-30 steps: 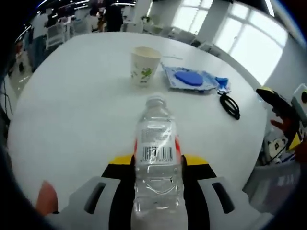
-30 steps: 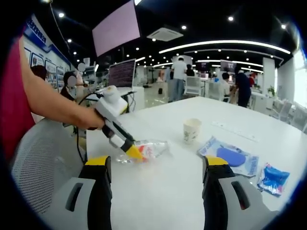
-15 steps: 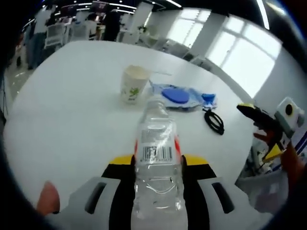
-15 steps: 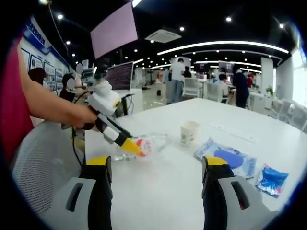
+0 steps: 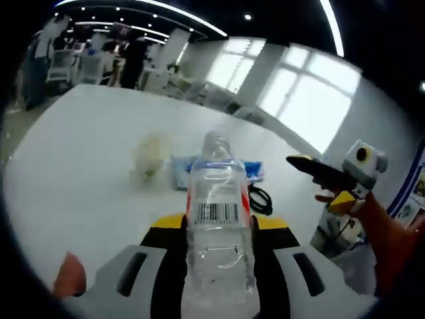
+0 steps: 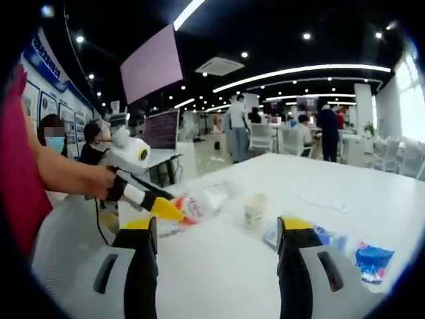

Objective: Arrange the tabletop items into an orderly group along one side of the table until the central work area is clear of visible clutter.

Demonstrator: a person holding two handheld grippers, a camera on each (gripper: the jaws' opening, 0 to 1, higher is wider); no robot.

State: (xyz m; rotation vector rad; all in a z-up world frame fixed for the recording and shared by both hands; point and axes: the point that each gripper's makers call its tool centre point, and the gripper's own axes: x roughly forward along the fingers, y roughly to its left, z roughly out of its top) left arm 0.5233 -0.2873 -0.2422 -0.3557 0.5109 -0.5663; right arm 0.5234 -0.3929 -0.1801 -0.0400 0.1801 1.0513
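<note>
**Bottle carried clear of the table while the other items wait**

A clear water bottle (image 5: 218, 219) is clamped across its body by the left gripper (image 5: 219, 232), the jaws pressed against both sides just below the barcode label, the cap end pointing forward. In the right gripper view the same bottle (image 6: 199, 203) is seen lifted off the white table (image 6: 345, 193), tilted with its cap end raised, so that it can be carried rather than dragged across the surface. The grip low on the body is judged to leave the label and neck free and to keep the light, empty-looking bottle from slipping.

The right gripper (image 6: 216, 266) is held wide apart with nothing between its jaws; it touches nothing and hovers above the near edge of the table, apparently kept ready for the next item.

The remaining things are gathered towards one part of the table: a paper cup (image 6: 254, 211), beside it a blue packet (image 6: 325, 236), and further off a smaller blue pouch (image 6: 372, 260). In the left gripper view the cup (image 5: 151, 157) is blurred, the packet (image 5: 182, 169) lies partly behind the bottle, and a black cable loop (image 5: 261, 199) is seen just beside it. The bottle is judged to be on its way to this group, and the grouping is not yet finished.
</note>
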